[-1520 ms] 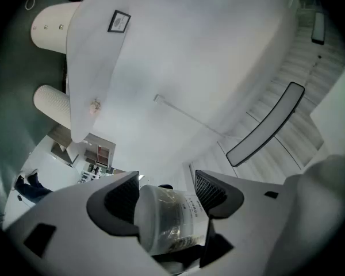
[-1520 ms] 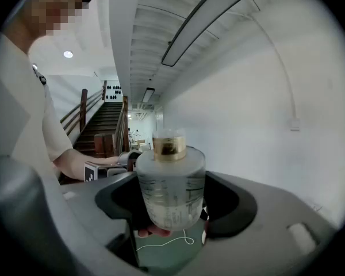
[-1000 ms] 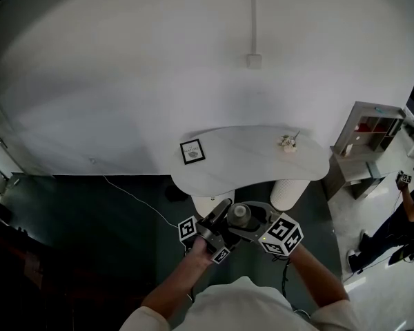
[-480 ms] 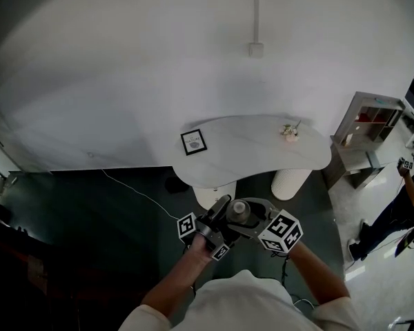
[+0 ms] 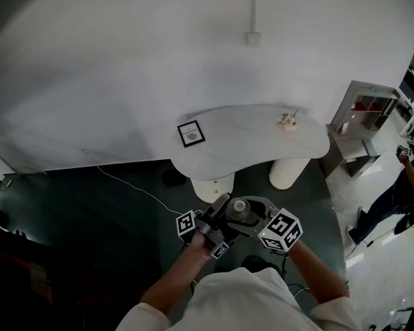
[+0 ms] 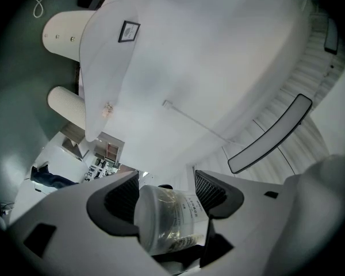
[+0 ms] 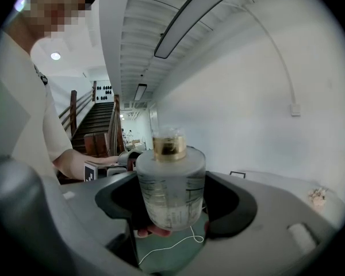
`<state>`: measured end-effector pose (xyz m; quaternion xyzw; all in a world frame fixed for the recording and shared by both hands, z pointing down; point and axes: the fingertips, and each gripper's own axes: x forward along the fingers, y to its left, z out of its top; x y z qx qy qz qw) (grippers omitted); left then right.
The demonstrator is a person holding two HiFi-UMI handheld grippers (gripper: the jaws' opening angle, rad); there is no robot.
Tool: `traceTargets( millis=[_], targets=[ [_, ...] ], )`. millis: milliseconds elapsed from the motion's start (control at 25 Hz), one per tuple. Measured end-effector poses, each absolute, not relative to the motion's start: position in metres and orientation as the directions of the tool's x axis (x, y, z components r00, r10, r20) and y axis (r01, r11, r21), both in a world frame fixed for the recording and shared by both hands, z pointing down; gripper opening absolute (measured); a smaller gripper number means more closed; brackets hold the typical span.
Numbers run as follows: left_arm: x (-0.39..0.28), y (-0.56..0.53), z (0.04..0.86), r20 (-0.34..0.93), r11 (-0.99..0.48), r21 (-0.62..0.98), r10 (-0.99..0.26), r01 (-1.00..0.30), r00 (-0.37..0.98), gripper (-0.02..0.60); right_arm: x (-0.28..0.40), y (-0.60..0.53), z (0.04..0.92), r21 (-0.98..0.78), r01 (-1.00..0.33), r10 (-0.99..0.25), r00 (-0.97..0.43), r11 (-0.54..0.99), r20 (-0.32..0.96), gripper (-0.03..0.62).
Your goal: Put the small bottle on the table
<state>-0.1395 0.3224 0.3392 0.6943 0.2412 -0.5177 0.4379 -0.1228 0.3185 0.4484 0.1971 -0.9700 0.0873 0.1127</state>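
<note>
Over dark floor (image 5: 90, 212), left gripper (image 6: 167, 190) and right gripper (image 7: 171, 199) fingers clamp the frosted, gold-necked small bottle (image 5: 239, 209).

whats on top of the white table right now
A black-framed card near the table left end and a tiny ornament toward its right, too small to identify. The small bottle is not on it yet. Nothing covers the tabletop.

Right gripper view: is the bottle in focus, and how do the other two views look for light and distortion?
Right gripper view: bottle sharp and evenly lit, corners vignetted black. Left gripper view: bottle close and slightly soft, table bent by the wide lens. Head view: dim, floor nearly black, table edge bowed.
</note>
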Motion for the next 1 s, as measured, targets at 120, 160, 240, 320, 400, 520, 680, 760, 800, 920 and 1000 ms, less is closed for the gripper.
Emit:
traceTargets(
  millis=[120, 160, 240, 320, 400, 520, 680, 760, 800, 920, 1000],
  targets=[
    [-0.143, 0.318, 0.344, -0.929, -0.496, 0.363, -0.125, 0.789, 0.349, 0.295, -0.127, 0.315, 0.453, -0.131, -0.403, -0.362, -0.897, 0.906, 0.255, 0.341],
    [-0.144, 0.317, 0.346, -0.928, -0.495, 0.367, -0.128, 0.788, 0.351, 0.295, -0.128, 0.314, 0.455, -0.134, -0.402, -0.36, -0.897, 0.906, 0.257, 0.341],
    [-0.145, 0.311, 0.35, -0.925, -0.495, 0.374, -0.136, 0.784, 0.356, 0.295, -0.129, 0.309, 0.46, -0.143, -0.403, -0.358, -0.897, 0.904, 0.26, 0.341],
    [-0.143, 0.303, 0.352, -0.923, -0.498, 0.38, -0.143, 0.78, 0.358, 0.295, -0.128, 0.301, 0.463, -0.153, -0.402, -0.357, -0.898, 0.903, 0.257, 0.341],
    [-0.14, 0.292, 0.354, -0.922, -0.501, 0.382, -0.152, 0.777, 0.356, 0.295, -0.125, 0.292, 0.464, -0.159, -0.395, -0.349, -0.902, 0.905, 0.253, 0.341],
    [-0.136, 0.274, 0.359, -0.917, -0.503, 0.394, -0.166, 0.769, 0.362, 0.295, -0.122, 0.274, 0.467, -0.163, -0.378, -0.332, -0.909, 0.911, 0.252, 0.341],
    [-0.124, 0.246, 0.363, -0.912, -0.505, 0.406, -0.175, 0.761, 0.37, 0.295, -0.111, 0.247, 0.472, -0.171, -0.368, -0.322, -0.914, 0.914, 0.248, 0.341],
    [-0.116, 0.231, 0.365, -0.912, -0.507, 0.405, -0.175, 0.76, 0.37, 0.295, -0.103, 0.232, 0.474, -0.168, -0.365, -0.319, -0.915, 0.916, 0.247, 0.341],
    [-0.111, 0.223, 0.365, -0.913, -0.509, 0.405, -0.175, 0.76, 0.369, 0.295, -0.099, 0.224, 0.474, -0.166, -0.361, -0.316, -0.916, 0.918, 0.247, 0.341],
    [-0.097, 0.2, 0.365, -0.911, -0.515, 0.408, -0.18, 0.754, 0.37, 0.295, -0.084, 0.201, 0.474, -0.166, -0.345, -0.3, -0.922, 0.924, 0.246, 0.341],
    [-0.087, 0.185, 0.365, -0.91, -0.522, 0.41, -0.182, 0.748, 0.372, 0.295, -0.074, 0.186, 0.474, -0.164, -0.335, -0.292, -0.925, 0.928, 0.242, 0.341]
  ],
)
